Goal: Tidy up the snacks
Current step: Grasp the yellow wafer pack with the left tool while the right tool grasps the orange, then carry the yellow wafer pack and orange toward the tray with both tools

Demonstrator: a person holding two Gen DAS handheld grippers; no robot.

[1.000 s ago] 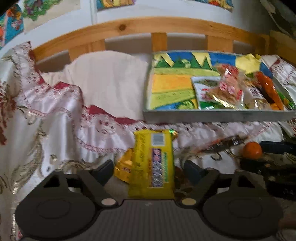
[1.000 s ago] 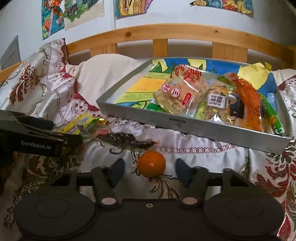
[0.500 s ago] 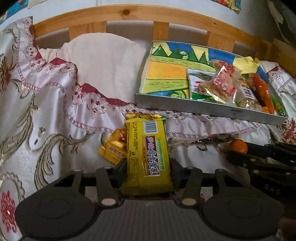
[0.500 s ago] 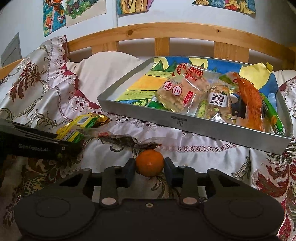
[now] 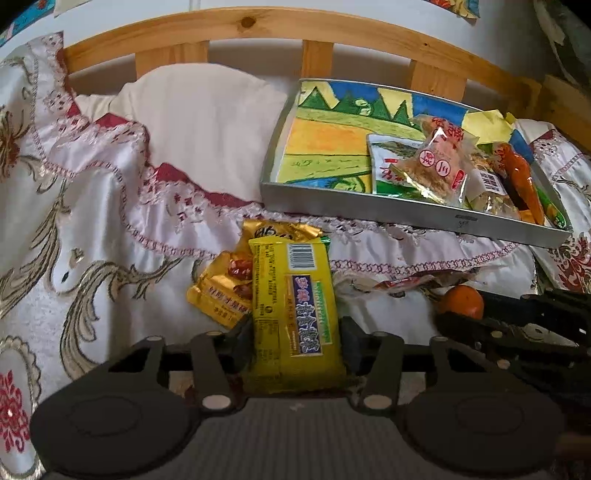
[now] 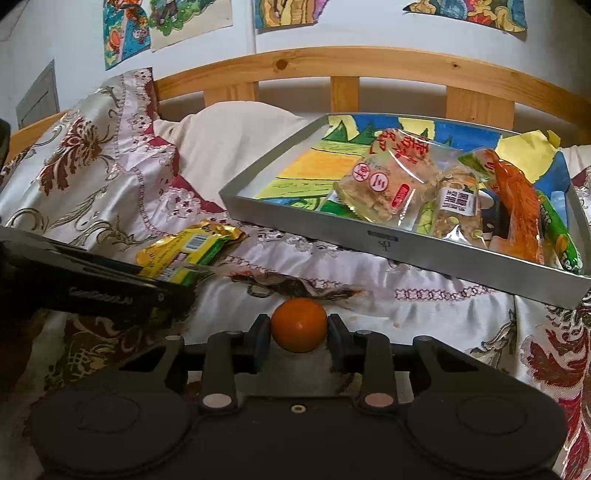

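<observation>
Packet, yellow [image 5: 295, 314], pinched in my left gripper [image 5: 295, 341]; orange [image 6: 299, 325] clamped in right gripper [image 6: 299, 338], both angled down at the bedspread [image 5: 110, 221].

A bedroom: wooden bedframe [image 6: 332, 59], embroidered bedspread [image 6: 92, 177], wall drawings [image 6: 162, 26].

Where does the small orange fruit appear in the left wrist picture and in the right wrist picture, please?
Left wrist view: the orange fruit is at the lower right, beside the dark right gripper.
Right wrist view: it sits at the bottom centre, pinched between the right gripper's fingers.
Shared landmark: the grey tray of snacks lies beyond the fruit in both views, upper right.
</observation>
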